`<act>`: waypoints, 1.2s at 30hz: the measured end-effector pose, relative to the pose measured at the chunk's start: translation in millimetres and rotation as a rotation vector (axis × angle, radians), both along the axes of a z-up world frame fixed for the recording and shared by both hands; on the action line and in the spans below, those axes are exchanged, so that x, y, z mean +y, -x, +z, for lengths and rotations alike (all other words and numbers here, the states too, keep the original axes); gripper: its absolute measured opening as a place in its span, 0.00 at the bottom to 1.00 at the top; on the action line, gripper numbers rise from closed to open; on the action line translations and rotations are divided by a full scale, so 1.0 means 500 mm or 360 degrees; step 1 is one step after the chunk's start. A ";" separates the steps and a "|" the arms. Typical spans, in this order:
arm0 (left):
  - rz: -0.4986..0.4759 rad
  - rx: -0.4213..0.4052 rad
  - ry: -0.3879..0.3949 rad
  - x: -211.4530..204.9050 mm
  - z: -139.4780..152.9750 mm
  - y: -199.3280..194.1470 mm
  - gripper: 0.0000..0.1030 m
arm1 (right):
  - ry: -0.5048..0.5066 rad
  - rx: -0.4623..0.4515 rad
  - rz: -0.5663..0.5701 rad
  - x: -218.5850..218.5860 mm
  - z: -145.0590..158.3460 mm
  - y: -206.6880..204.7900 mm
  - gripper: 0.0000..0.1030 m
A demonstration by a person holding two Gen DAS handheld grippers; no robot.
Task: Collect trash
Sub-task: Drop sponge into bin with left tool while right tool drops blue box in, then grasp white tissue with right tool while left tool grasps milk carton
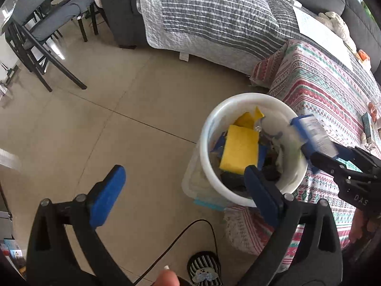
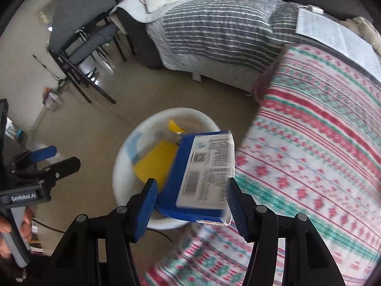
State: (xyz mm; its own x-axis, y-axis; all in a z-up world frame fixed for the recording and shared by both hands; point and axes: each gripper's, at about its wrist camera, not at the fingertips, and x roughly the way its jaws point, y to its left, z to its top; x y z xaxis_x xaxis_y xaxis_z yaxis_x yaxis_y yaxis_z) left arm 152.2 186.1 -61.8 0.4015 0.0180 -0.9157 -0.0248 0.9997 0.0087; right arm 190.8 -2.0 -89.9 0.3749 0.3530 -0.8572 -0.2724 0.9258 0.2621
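With the right gripper (image 2: 190, 205) pinching the blue box (image 2: 202, 174) over the near rim of the white bin (image 1: 207, 166), carry it further over the opening before releasing, while the left gripper (image 1: 183, 195), jaws spread and empty, stays clear.

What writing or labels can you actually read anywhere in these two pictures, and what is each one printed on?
"GenRobot.AI": on the grey body of the left gripper, seen in the right wrist view.
"DAS": on the black body of the right gripper, seen in the left wrist view; the letters run on out of sight.
Blue box held by the right gripper: barcodes and small print, too blurred to read.
White sheet on the sofa: printed grid, too small to read.
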 end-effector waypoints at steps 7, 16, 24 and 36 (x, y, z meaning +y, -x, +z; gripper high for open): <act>0.0009 0.0001 0.0008 0.008 -0.001 0.004 0.99 | 0.0003 -0.0030 -0.0060 -0.025 0.008 0.003 0.69; -0.0032 0.0014 0.0062 -0.039 0.006 -0.002 0.99 | 0.0161 -0.0090 -0.0303 -0.175 0.036 0.033 0.70; -0.0142 0.0006 0.0101 -0.136 0.023 -0.014 0.99 | 0.0255 -0.0066 -0.0636 -0.380 0.040 0.044 0.70; -0.0303 0.0037 0.0091 -0.293 0.024 -0.043 0.99 | 0.0232 0.0064 -0.0928 -0.573 -0.013 0.019 0.49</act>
